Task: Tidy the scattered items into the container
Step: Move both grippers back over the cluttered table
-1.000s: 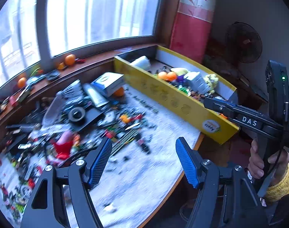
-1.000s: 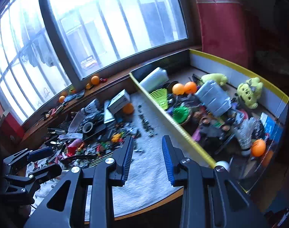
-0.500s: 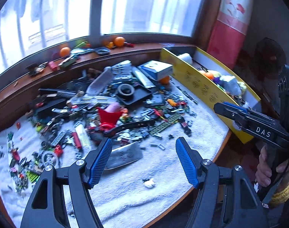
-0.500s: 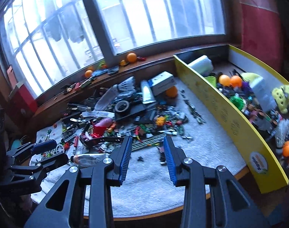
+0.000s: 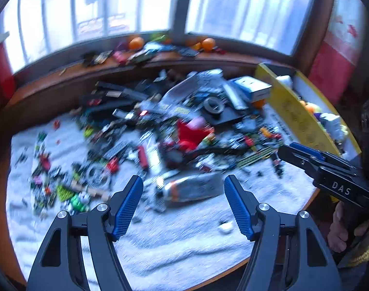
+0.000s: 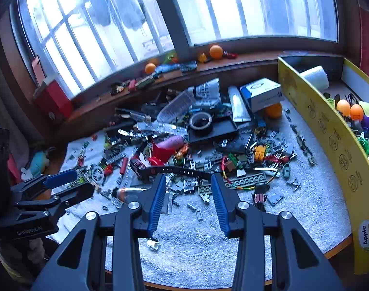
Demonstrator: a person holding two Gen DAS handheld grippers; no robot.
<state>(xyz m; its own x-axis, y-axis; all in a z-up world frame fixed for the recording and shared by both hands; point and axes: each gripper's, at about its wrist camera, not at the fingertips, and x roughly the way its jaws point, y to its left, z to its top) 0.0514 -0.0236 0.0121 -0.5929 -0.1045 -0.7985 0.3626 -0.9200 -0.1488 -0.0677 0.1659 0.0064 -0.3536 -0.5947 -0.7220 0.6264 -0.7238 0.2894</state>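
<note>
— Two grippers, both empty, from where I sit. My left gripper has its jaws spread wide over the grey towel, nothing between them. My right gripper is parted less far, also holding nothing.

— What's nearest?

— Just ahead of the left jaws lies a silver tube with an orange band, flat on the towel; that view is blurred, so I can't read its label. Ahead of the right jaws, a black perforated strap arcs across loose grey bricks.

— Which step are you on?

— I judge it's the approach to a pick: neither gripper touches anything yet. The tube looks the easiest first target. The next move calls for lowering the left gripper until the jaws straddle it across its narrow side, then closing.

— And the container?

— The yellow-walled box stands along the right edge of the table. It already holds a white roll, two orange balls and mixed toys I can't identify. The main heap is outside it, well apart, so every pick means a carry rightward over that wall.
</note>
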